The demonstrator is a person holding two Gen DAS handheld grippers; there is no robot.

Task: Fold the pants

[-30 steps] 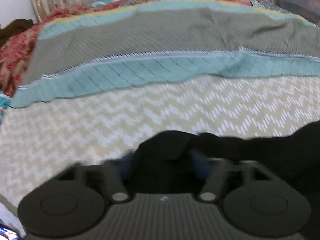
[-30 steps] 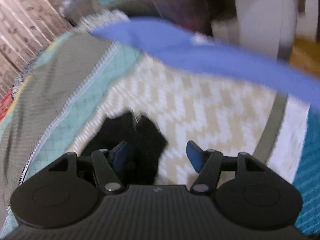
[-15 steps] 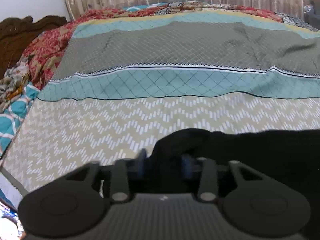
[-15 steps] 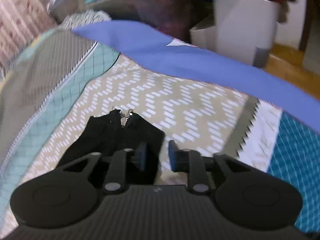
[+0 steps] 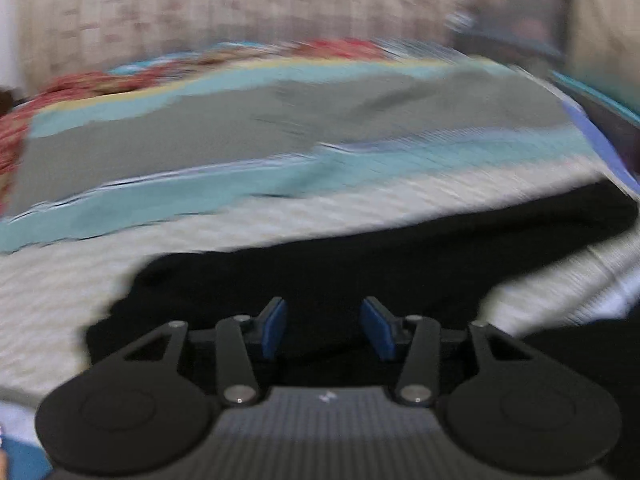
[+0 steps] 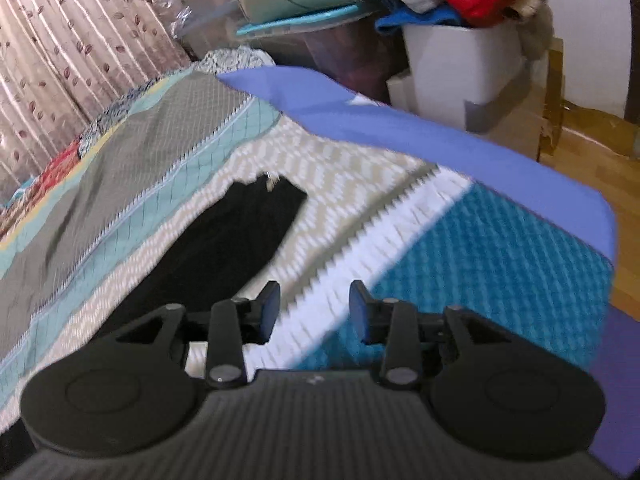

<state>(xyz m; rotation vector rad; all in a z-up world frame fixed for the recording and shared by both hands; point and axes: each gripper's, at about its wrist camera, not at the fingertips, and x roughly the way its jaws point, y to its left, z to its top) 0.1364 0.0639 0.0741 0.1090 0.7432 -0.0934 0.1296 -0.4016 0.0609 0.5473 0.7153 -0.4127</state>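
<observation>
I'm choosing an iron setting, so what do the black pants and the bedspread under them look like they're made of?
Black pants: soft matte woven cloth, probably cotton blend; no sheen, lying limp and flat. Bedspread: printed woven cotton by its look, matte, with crisp chevron and grid patterns. Fibre can't be confirmed.

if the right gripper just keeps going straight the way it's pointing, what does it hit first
Most likely the bedspread. The open right gripper points at its white zigzag band, with the black pants lying off to the left of that line. Depth is hard to judge here.

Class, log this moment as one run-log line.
left gripper: open over black pants | right gripper: open, beside pants | pants: flat on bedspread
</observation>
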